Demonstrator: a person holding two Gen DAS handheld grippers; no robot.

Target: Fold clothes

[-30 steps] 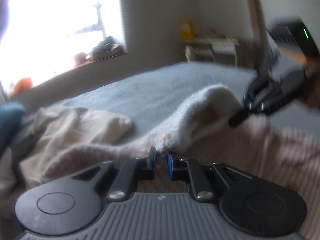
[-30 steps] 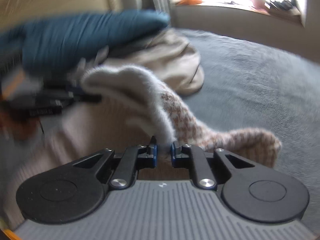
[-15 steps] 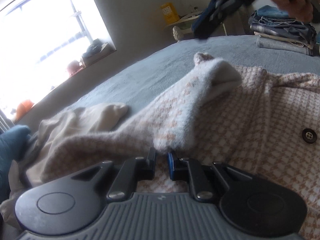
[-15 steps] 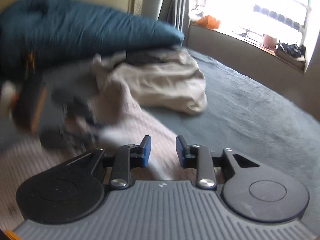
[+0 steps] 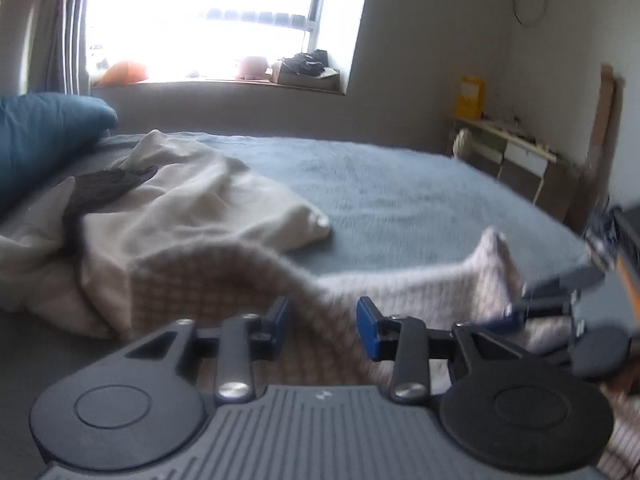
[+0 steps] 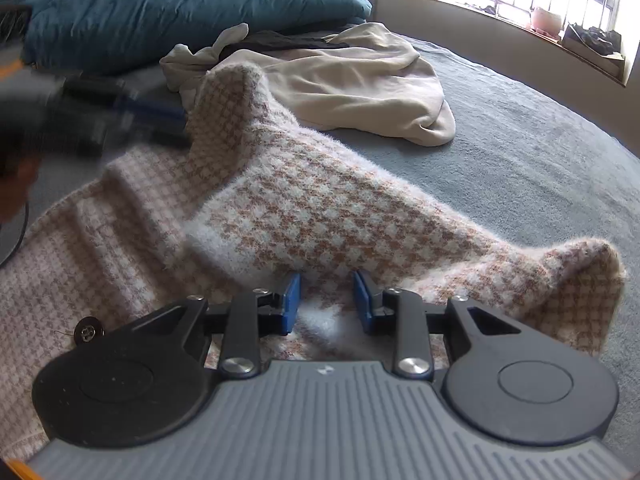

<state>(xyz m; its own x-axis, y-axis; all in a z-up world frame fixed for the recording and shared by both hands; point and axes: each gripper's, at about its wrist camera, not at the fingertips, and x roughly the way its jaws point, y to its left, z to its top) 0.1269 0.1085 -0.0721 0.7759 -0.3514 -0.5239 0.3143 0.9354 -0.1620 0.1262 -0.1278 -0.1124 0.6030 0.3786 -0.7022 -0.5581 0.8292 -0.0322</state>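
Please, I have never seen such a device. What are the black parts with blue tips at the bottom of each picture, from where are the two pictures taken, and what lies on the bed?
There is no robot. A person holds one hand-held gripper in each hand, and each picture comes from a camera on a gripper, looking along its two blue-padded fingers. The left gripper is opening, with a fold of the checked pink-and-white sweater loose between its pads. The right gripper stands open just above the same sweater, not pinching it. The sweater lies on a grey-blue bed. Behind it lie a crumpled cream garment and a dark teal duvet.
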